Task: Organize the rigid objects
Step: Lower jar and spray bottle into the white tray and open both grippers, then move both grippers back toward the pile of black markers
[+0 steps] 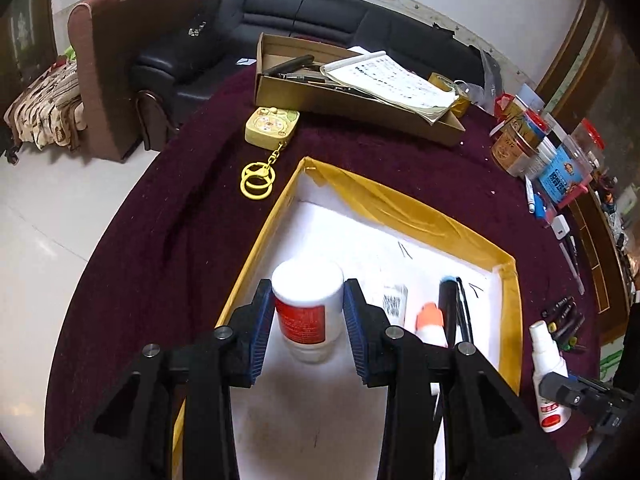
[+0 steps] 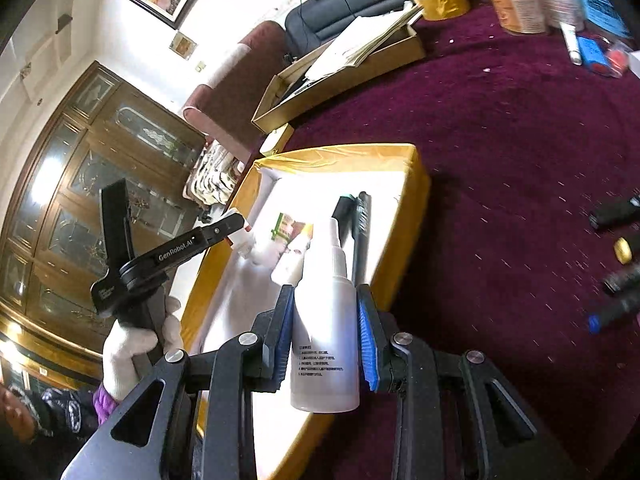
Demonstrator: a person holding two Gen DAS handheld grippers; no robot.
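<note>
Your left tongs (image 1: pixel 308 320) pinch the white jar (image 1: pixel 307 308) inside the yellow-rimmed tray (image 1: pixel 420 216). Your right tongs (image 2: pixel 325 340) pinch the spray bottle (image 2: pixel 326 344) over the tray's edge. The maroon surface (image 1: pixel 160 240) faces a black sofa (image 1: pixel 312 12).

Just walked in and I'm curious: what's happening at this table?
A person is sorting small items into a yellow-edged box. The left gripper holds a white jar with a red label over the box. The right gripper grips a white spray bottle at the box's edge. Pens already lie inside.
</note>
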